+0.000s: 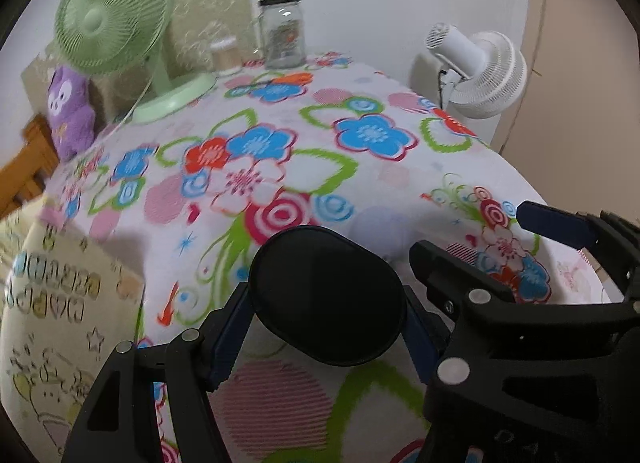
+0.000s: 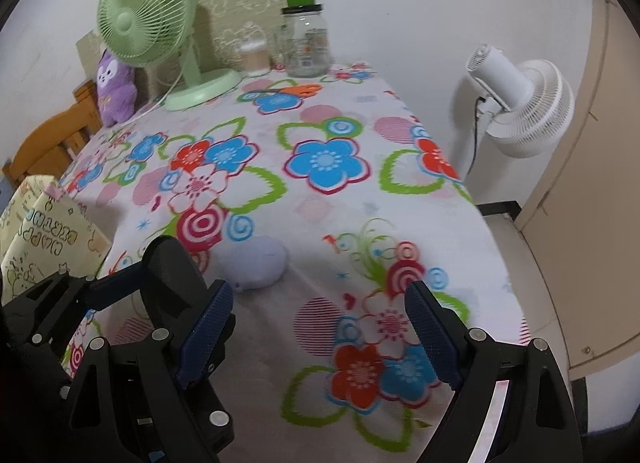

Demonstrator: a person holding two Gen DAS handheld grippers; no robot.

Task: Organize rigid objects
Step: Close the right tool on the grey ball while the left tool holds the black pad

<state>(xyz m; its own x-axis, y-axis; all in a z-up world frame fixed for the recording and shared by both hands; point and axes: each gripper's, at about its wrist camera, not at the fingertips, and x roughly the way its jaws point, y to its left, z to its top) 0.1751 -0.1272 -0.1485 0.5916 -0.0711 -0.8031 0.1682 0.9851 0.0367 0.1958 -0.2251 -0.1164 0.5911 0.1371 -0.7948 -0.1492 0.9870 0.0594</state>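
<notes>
My left gripper (image 1: 324,323) is shut on a black oval case (image 1: 326,295), held by its two long sides between the blue pads just above the floral tablecloth (image 1: 280,135). A pale lavender oval case (image 2: 256,263) lies on the cloth, ahead and to the left of my right gripper (image 2: 320,323). The right gripper stands open near the front edge with only cloth between its fingers. In the left wrist view the lavender case (image 1: 376,223) shows faintly behind the black one. The right gripper's fingers (image 1: 552,219) reach in at the right of that view.
At the back stand a green desk fan (image 2: 148,15), a glass jar (image 2: 308,47) under a green cup, a small jar (image 2: 252,57) and a purple plush (image 2: 114,91). A white fan (image 2: 524,107) stands off the table's right edge. A cartoon-print box (image 2: 48,223) sits left.
</notes>
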